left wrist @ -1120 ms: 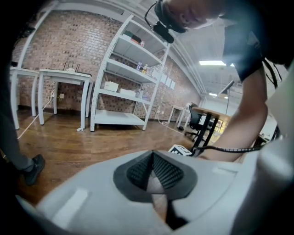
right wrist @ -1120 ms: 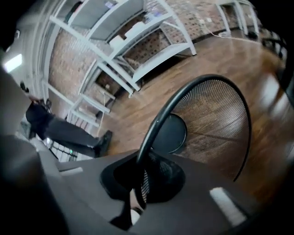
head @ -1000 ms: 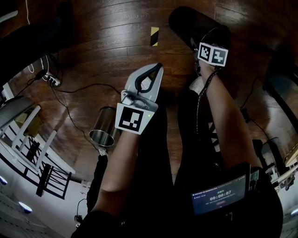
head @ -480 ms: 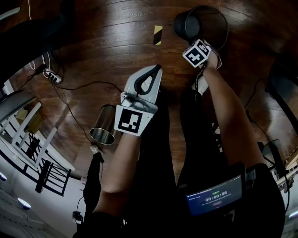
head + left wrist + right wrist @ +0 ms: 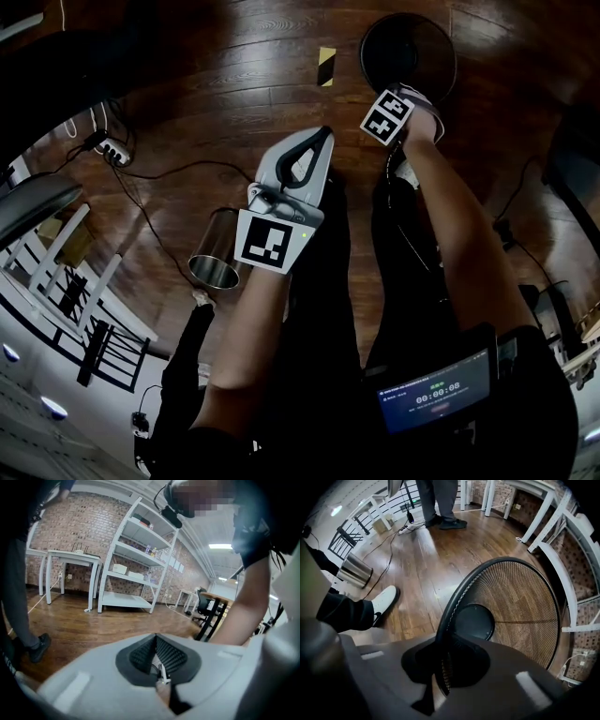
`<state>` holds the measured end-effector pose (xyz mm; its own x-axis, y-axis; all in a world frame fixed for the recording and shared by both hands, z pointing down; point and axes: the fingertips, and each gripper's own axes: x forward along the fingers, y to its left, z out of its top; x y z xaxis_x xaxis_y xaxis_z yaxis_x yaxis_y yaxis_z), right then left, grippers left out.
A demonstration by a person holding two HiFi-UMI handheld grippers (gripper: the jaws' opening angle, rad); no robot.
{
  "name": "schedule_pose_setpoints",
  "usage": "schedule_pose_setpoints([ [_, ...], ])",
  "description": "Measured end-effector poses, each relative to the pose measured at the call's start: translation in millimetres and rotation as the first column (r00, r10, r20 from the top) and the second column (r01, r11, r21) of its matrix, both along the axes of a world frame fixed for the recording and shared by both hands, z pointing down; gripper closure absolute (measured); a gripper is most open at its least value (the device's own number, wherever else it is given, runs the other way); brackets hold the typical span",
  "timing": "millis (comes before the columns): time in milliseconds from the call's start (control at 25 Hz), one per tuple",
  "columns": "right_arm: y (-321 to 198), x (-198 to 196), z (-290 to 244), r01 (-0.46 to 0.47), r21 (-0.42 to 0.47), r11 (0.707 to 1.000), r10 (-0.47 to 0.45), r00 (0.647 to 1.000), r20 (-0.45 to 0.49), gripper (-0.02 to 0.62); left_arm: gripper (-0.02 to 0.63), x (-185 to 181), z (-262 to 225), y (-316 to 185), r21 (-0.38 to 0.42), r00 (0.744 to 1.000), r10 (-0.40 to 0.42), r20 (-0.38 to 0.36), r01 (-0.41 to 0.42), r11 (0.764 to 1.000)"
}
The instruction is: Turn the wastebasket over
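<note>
The black mesh wastebasket stands on the wood floor at the top right of the head view, its open mouth facing up. In the right gripper view I look down into the wastebasket and see its solid bottom. My right gripper points straight down at the near rim. The right gripper has the rim between its pads, and its jaws are opening. My left gripper hangs in mid-air left of the basket, apart from it. The left gripper is shut with nothing in it.
A steel can lies on its side at the left, also seen as the steel can. A yellow-black tape mark and a power strip with cables are on the floor. White shelving stands beside the basket; a person's legs are beyond it.
The right gripper rolled and came down with the wastebasket, which went from tilted on its side to upright with its mouth up. The left gripper stayed put.
</note>
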<state>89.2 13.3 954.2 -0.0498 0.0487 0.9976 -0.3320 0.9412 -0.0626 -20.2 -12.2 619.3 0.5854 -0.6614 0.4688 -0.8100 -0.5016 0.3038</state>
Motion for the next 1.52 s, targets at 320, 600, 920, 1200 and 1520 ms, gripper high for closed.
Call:
schedule_pose_setpoints([
  [320,5,-8,-13,-0.087,0.015,0.996,0.086,0.995,0.052,0.456,0.607,-8,1,8,-0.012,1.000,-0.010,-0.002,0.010,1.000],
  [600,-5,-4,-76,-0.219,0.059,0.974,0.205,0.961,0.185,0.430,0.607,13,-21,6,0.011,1.000,0.026,-0.015,-0.026,1.000],
  [920,-19,-3,-221,-0.406,0.007,0.914,0.357,0.813,0.460,0.480,0.607,59,-100,-4,0.061,0.996,0.061,-0.065,-0.057,0.996],
  [1200,-15,9,-460,-0.524,-0.043,0.850,0.286,0.392,0.875,0.575,0.607,87,-221,16,0.112,0.976,0.183,-0.116,-0.170,0.979],
  [1520,-1,12,-736,-0.535,0.118,0.836,0.026,0.254,0.967,0.574,0.607,86,-406,43,0.262,0.955,0.271,-0.117,-0.234,0.936],
])
